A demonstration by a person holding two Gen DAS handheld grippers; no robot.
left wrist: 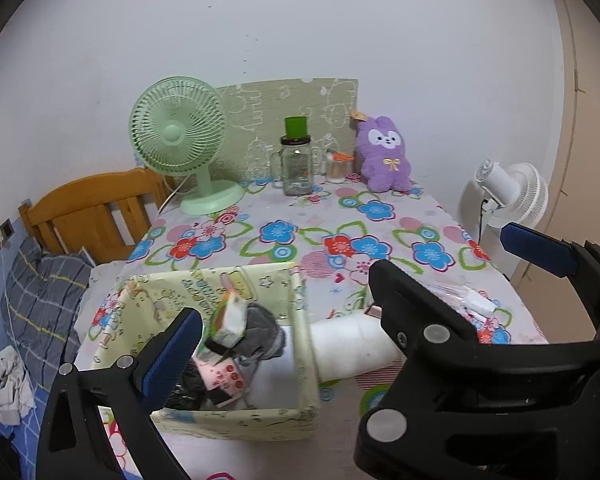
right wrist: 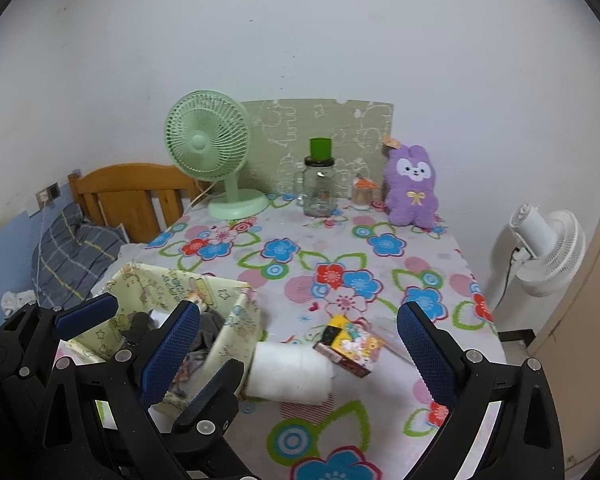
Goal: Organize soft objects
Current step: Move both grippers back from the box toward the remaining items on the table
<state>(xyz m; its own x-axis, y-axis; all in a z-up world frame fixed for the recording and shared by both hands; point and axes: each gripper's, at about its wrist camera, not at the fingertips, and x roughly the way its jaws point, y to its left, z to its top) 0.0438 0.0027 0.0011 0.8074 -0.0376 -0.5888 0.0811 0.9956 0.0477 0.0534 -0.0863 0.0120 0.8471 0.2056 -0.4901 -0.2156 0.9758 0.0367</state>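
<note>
A pale yellow fabric box stands at the near left of the floral table. It holds a grey cloth, a tissue pack and a pink packet. A white soft roll lies against the box's right wall. A purple plush bunny sits upright at the back. My left gripper is open over the box's near right corner, holding nothing. My right gripper is open above the roll, also holding nothing. Its left finger hides my left gripper's right finger.
A colourful small carton and a clear plastic packet lie right of the roll. At the back stand a green desk fan, a glass jar with a green lid and a small jar. A white floor fan stands right, a bed left.
</note>
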